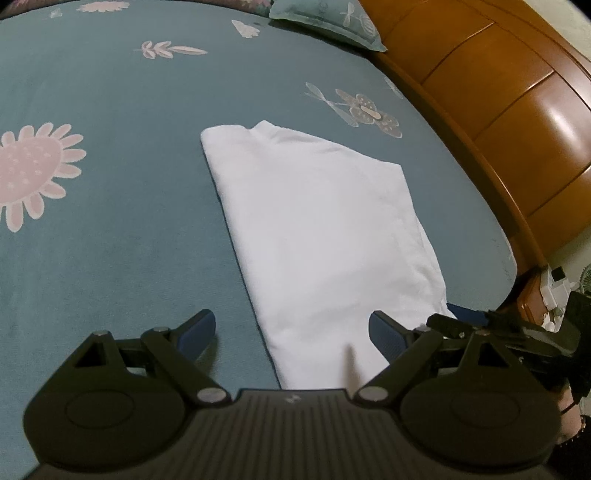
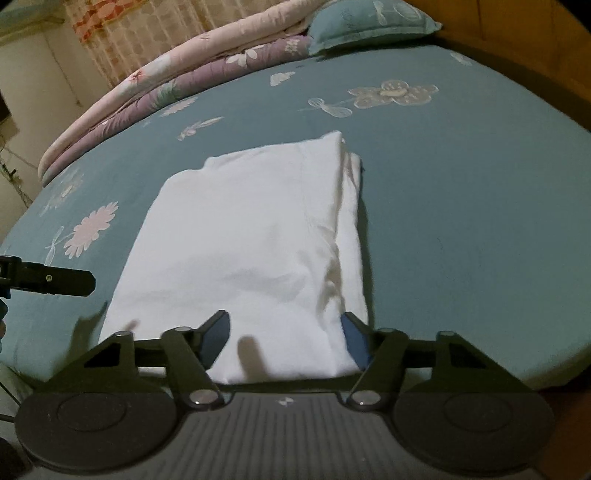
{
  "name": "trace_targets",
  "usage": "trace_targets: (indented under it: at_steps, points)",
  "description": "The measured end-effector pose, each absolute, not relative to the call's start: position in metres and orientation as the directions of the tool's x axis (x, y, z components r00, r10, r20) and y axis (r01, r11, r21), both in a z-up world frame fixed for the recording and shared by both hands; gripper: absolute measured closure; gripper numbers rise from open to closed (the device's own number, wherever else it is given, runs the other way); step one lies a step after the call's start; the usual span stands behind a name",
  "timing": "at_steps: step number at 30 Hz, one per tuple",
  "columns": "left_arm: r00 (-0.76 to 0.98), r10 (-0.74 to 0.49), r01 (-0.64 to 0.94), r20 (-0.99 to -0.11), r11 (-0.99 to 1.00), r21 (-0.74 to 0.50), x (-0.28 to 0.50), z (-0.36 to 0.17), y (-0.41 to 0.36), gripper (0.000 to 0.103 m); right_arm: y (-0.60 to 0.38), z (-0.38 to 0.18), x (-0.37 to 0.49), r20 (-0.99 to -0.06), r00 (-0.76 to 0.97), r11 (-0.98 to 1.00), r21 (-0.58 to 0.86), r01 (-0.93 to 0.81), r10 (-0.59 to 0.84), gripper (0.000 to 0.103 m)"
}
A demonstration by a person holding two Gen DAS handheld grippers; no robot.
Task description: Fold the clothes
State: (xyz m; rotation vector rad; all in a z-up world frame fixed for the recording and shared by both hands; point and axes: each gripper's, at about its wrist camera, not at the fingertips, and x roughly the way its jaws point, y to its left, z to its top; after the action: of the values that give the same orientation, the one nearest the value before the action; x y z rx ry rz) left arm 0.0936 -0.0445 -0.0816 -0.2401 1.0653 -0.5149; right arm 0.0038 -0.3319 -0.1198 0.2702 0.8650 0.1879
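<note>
A white garment [image 1: 314,229] lies folded into a long rectangle on the teal bed sheet [image 1: 122,221]. My left gripper [image 1: 293,332] is open and straddles the garment's near left corner, its left finger over the bare sheet. In the right wrist view the same garment [image 2: 251,236] runs away from me. My right gripper [image 2: 286,332] is open at its near edge with the cloth lying between the jaws and the right pad against the folded side. No fold is pinched or lifted there. The two grippers sit side by side along the garment's near end.
A wooden headboard [image 1: 517,110] curves along the right of the bed, with a teal pillow [image 2: 369,22] near it. A folded floral quilt [image 2: 166,85] lies at the far side. The bed's edge [image 2: 517,373] is close to my right gripper.
</note>
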Motion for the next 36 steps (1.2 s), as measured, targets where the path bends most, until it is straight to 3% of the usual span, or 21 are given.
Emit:
trace_targets:
  at_steps: [1,2,3,5,9,14,21,25,26,27,29,36]
  points:
    - [0.377,-0.513,0.288,-0.771,0.856,-0.429,0.093,-0.082,-0.045,0.013,-0.334,-0.12,0.005,-0.724,0.635,0.949,0.313,-0.046,0.269,0.046]
    - [0.375,-0.516,0.294,-0.77,0.854,-0.429,0.093,-0.082,-0.046,0.013,-0.336,-0.12,0.006,-0.727,0.634,0.949,0.312,-0.037,0.264,0.057]
    - [0.373,-0.518,0.299,-0.77,0.852,-0.429,0.092,-0.082,-0.047,0.013,-0.339,-0.12,0.007,-0.734,0.631,0.953,0.302,-0.027,0.251,0.075]
    - [0.372,-0.52,0.305,-0.769,0.851,-0.428,0.092,-0.081,-0.047,0.013,-0.343,-0.121,0.008,-0.753,0.621,0.964,0.267,-0.011,0.216,0.095]
    - [0.38,-0.519,0.305,-0.766,0.852,-0.426,0.093,-0.079,-0.046,0.013,-0.353,-0.117,-0.004,-0.75,0.632,0.964,0.266,0.021,0.193,0.097]
    - [0.386,-0.523,0.317,-0.76,0.849,-0.423,0.096,-0.075,-0.047,0.013,-0.362,-0.102,-0.016,-0.727,0.672,0.963,0.257,0.076,0.141,0.093]
    - [0.403,-0.513,0.326,-0.758,0.854,-0.405,0.099,-0.069,-0.053,0.013,-0.318,-0.1,0.02,-0.687,0.678,0.96,0.258,-0.11,0.262,0.089]
    - [0.396,-0.527,0.32,-0.752,0.847,-0.425,0.102,-0.072,-0.046,0.013,-0.341,-0.116,0.026,-0.725,0.662,0.967,0.253,0.001,0.189,0.092]
    - [0.39,-0.539,0.314,-0.746,0.84,-0.443,0.105,-0.073,-0.044,0.013,-0.353,-0.114,0.021,-0.705,0.674,0.95,0.313,0.018,0.219,0.087]
    - [0.385,-0.552,0.308,-0.74,0.833,-0.461,0.108,-0.075,-0.041,0.013,-0.361,-0.111,0.017,-0.695,0.685,0.941,0.337,0.039,0.22,0.068]
    - [0.379,-0.568,0.288,-0.731,0.823,-0.49,0.114,-0.079,-0.038,0.013,-0.371,-0.105,0.014,-0.693,0.691,0.939,0.34,0.063,0.205,0.046]
    - [0.384,-0.57,0.191,-0.727,0.819,-0.541,0.135,-0.093,-0.029,0.013,-0.404,-0.114,0.056,-0.635,0.644,0.81,0.585,0.04,0.427,0.046]
